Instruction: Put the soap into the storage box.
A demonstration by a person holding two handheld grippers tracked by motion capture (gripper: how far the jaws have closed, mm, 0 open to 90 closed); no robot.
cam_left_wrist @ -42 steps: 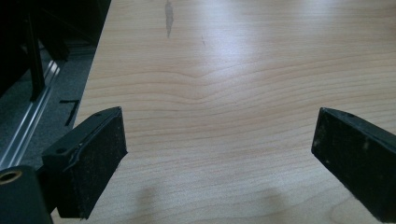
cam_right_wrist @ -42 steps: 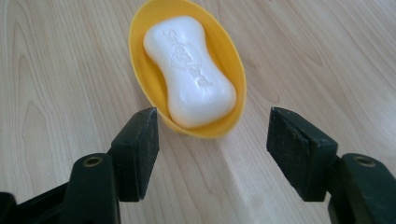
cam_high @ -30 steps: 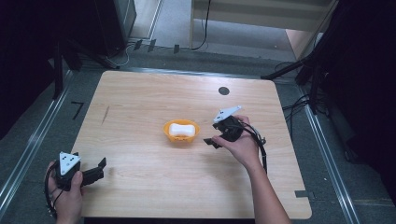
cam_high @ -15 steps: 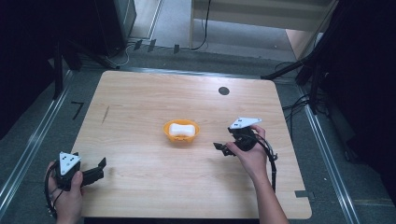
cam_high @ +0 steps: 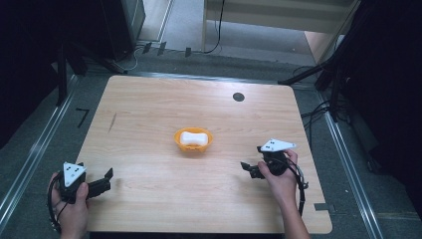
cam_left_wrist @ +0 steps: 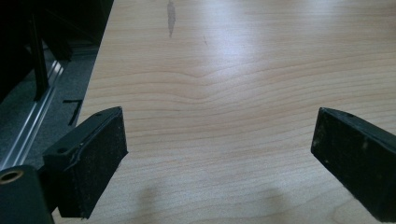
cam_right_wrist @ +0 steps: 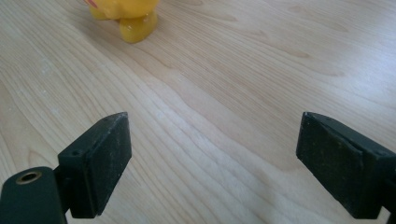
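1. While the person's right hand (cam_high: 278,172) grips its body, the right gripper (cam_high: 247,168) sits low over the wooden table (cam_high: 149,124), to the right of the orange bowl (cam_high: 193,141) and a little nearer the person, well apart from it.
2. Its jaws stand spread wide and have just been opening; in the right gripper view nothing lies between the two black pads (cam_right_wrist: 109,158) but bare wood grain, and they pinch nothing.
3. The jaws point roughly toward the bowl, whose yellow-orange base (cam_right_wrist: 135,21) shows at the top edge of the right gripper view.
4. The bowl stands near the middle of the table and holds a white, bone-shaped object (cam_high: 193,138) lying flat inside it.
5. The left gripper (cam_high: 107,179) is held by the left hand (cam_high: 74,209) at the near left corner of the table, far to the left of the bowl and nearer the person.
6. Its jaws are also spread wide and empty; the left gripper view shows only bare tabletop between the pads (cam_left_wrist: 100,158).
7. A grey three-cornered plate (cam_high: 276,145) tops the right gripper, and a cable (cam_high: 300,184) loops beside the wrist.
8. A small dark round disc (cam_high: 238,96) lies on the table beyond the bowl, to its right, well apart.
9. A dark streak (cam_high: 113,121) marks the wood left of the bowl.
10. Nothing stands between either gripper and the bowl.
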